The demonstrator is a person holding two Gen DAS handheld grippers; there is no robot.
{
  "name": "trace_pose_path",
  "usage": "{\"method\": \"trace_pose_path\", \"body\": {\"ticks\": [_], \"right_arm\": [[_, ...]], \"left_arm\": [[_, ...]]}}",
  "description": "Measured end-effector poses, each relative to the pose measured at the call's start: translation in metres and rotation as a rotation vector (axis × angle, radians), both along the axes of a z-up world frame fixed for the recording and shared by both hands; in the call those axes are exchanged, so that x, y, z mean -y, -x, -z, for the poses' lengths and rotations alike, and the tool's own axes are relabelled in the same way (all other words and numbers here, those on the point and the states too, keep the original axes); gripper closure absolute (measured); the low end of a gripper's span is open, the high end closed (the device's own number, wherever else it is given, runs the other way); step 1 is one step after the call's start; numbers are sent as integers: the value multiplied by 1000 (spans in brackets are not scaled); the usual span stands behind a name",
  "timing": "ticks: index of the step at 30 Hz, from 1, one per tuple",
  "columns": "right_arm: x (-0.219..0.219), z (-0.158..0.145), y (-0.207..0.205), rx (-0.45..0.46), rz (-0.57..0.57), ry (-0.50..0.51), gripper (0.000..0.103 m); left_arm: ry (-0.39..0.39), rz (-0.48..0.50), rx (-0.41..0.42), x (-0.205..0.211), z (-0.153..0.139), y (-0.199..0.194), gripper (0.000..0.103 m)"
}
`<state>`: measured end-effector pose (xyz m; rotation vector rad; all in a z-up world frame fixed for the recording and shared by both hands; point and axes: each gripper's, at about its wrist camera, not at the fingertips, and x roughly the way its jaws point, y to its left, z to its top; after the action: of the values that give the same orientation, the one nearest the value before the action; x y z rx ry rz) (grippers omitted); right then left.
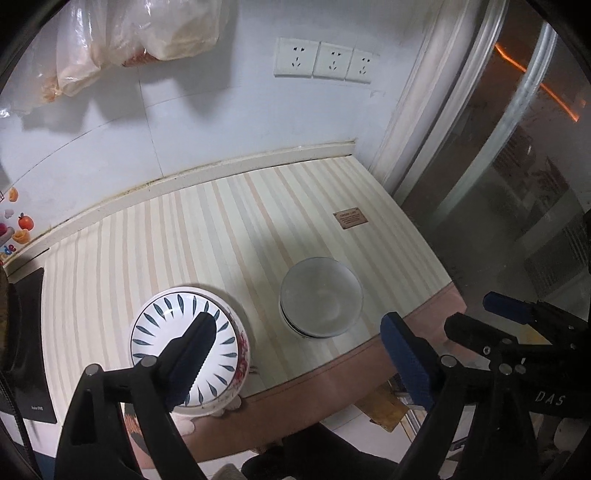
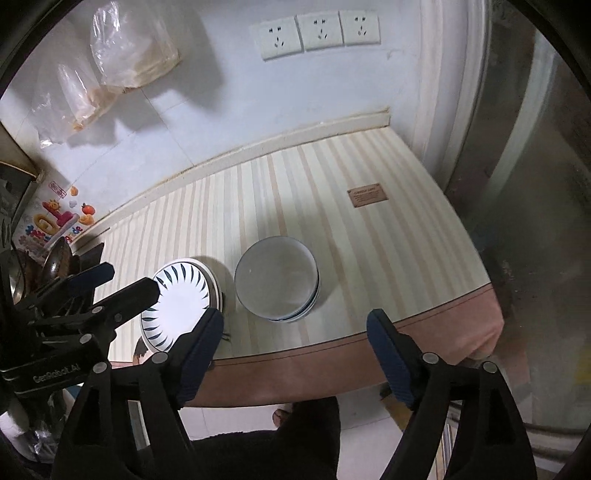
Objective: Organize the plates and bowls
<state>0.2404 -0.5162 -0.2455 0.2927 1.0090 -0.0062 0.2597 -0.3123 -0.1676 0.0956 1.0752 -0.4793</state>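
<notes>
A white bowl with blue leaf marks sits on other white dishes near the table's front left edge; it also shows in the right wrist view. A stack of pale grey bowls stands to its right, also in the right wrist view. My left gripper is open above the table's front edge, its left finger over the patterned bowl. My right gripper is open and empty over the front edge, in front of the grey stack. It also shows at the right of the left wrist view.
The striped tablecloth covers the table up to the white wall with sockets. Plastic bags hang on the wall. A glass door stands at the right. A dark appliance sits at the left.
</notes>
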Motion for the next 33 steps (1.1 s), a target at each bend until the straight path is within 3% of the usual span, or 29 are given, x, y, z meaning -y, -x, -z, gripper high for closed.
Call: {"method": "trace_pose_path", "body": {"ticks": [9,15,28,33], "right_arm": [[4,-44,35,86,34,34,18],[8,-50,38,93,42,24,17],[29,-3,-1,-8,64,-8,17],[40,36,-27,-62,65,-52,17]], "left_arm": [[12,6,30,-3,-27,18,11],[10,-6,25,-1,-23,15,12],[-40,-8,-42,19,25,-21,11],[-60,22,-148,32,69,-52,12]]}}
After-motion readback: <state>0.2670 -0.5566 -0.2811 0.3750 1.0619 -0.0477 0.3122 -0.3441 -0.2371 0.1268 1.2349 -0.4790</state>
